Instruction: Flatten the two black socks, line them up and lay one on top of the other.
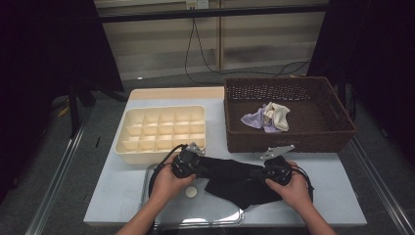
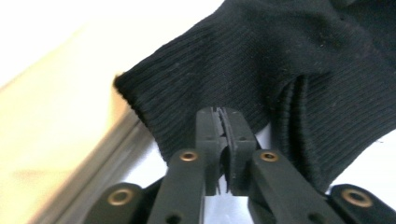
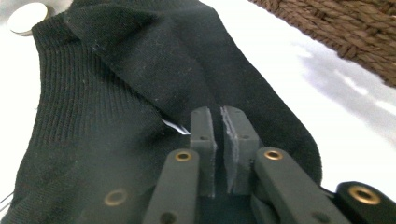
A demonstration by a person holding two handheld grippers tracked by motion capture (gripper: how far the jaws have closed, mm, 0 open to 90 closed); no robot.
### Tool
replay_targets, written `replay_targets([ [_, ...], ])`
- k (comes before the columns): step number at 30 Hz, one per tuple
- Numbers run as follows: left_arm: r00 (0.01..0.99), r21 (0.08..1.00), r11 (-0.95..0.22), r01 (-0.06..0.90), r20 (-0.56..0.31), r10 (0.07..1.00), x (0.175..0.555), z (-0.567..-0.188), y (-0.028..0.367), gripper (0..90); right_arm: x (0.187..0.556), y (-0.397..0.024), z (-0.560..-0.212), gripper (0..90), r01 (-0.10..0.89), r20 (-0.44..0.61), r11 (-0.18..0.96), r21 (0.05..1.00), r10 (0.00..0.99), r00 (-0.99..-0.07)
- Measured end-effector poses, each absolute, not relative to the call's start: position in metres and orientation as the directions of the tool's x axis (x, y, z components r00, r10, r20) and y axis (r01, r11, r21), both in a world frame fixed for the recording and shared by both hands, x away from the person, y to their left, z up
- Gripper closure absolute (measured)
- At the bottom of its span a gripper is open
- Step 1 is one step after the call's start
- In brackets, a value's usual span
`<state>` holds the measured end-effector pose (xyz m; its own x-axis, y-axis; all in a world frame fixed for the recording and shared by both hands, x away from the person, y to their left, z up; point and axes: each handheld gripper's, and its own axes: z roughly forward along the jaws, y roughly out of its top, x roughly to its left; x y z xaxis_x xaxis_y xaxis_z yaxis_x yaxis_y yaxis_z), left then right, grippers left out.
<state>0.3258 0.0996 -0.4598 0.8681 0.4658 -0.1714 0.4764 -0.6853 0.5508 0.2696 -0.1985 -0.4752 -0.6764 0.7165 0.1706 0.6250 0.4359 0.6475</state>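
Note:
A black sock [image 1: 230,180] lies spread over a metal tray [image 1: 195,209] at the table's front, stretched between my two grippers. My left gripper [image 1: 198,166] grips its left end; in the left gripper view the jaws [image 2: 223,114] stand pressed together on the ribbed cuff [image 2: 261,65]. At the sock's right end is my right gripper [image 1: 259,172]. In the right gripper view its jaws [image 3: 218,112] are closed to a thin slit with the black fabric [image 3: 116,93] bunched around them. A hand holds each gripper.
A cream organizer box [image 1: 161,129] with several empty cells stands behind the left gripper. A brown wicker basket [image 1: 288,142] at the back right holds a purple and cream bundle of cloth [image 1: 268,117]. A small white disc [image 1: 191,192] lies on the tray.

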Motion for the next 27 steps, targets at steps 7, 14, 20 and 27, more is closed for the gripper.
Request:
replay_targets([
  [7,0.852,0.551,-0.661,0.51,-0.218,0.476,0.326,-0.457,0.097,90.0,0.27,-0.202,-0.474,86.5,0.638,0.185,0.404,0.656,0.733,-0.655],
  [14,0.853,0.619,-0.604,0.502,-0.239,0.464,0.325,-0.438,0.095,90.0,0.269,-0.21,-0.462,86.5,0.616,0.191,0.373,0.694,0.729,-0.657],
  [20,0.869,0.655,-0.587,0.476,-0.246,0.43,0.321,-0.424,0.096,90.0,0.265,-0.218,-0.456,86.3,0.612,0.187,0.36,0.704,0.738,-0.649],
  [27,0.871,0.693,-0.553,0.462,-0.238,0.43,0.32,-0.417,0.096,90.0,0.259,-0.225,-0.45,86.3,0.604,0.186,0.345,0.718,0.741,-0.645],
])
